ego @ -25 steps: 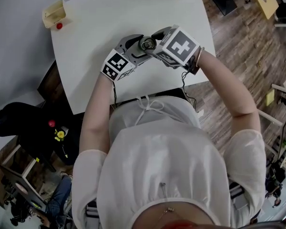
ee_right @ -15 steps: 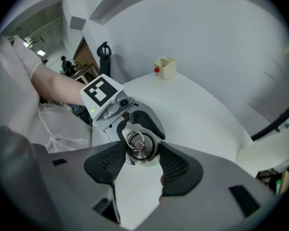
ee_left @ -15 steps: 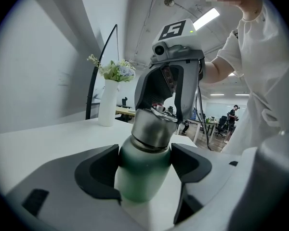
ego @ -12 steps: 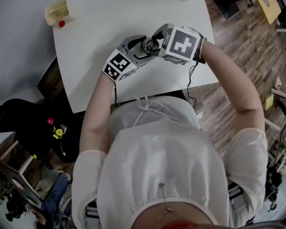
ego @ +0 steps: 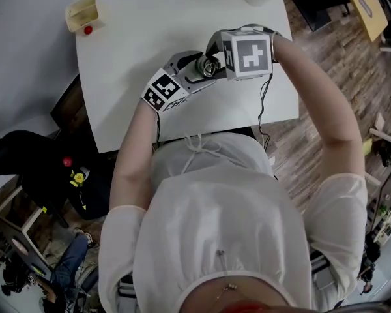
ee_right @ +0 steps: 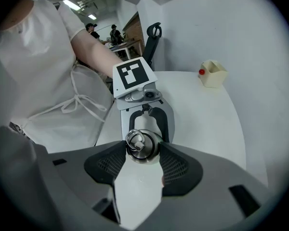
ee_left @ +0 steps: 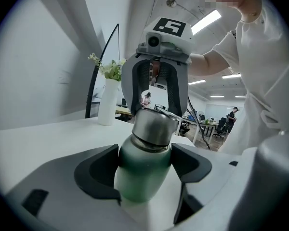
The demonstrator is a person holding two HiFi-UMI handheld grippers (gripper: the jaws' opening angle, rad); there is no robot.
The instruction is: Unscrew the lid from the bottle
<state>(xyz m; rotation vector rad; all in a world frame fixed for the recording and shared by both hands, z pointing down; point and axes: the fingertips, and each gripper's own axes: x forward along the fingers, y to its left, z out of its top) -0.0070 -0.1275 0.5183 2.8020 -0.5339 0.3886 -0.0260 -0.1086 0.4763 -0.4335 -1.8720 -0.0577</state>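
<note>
Green bottle (ee_left: 142, 177) clamped by its body in the left hand-held gripper (ee_left: 145, 158), right hand-held gripper (ee_right: 142, 150) reaching from above and gripping its steel lid (ee_right: 142, 146), lid seated on the bottle, over the white desk (ego: 156, 38), toward its right side

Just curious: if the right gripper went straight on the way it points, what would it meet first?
The steel lid, already gripped between the right gripper's jaws, which point down onto it. Under it is the green bottle, held by the left gripper.

green bottle (ee_left: 143, 170), silver lid (ee_left: 155, 125)
</note>
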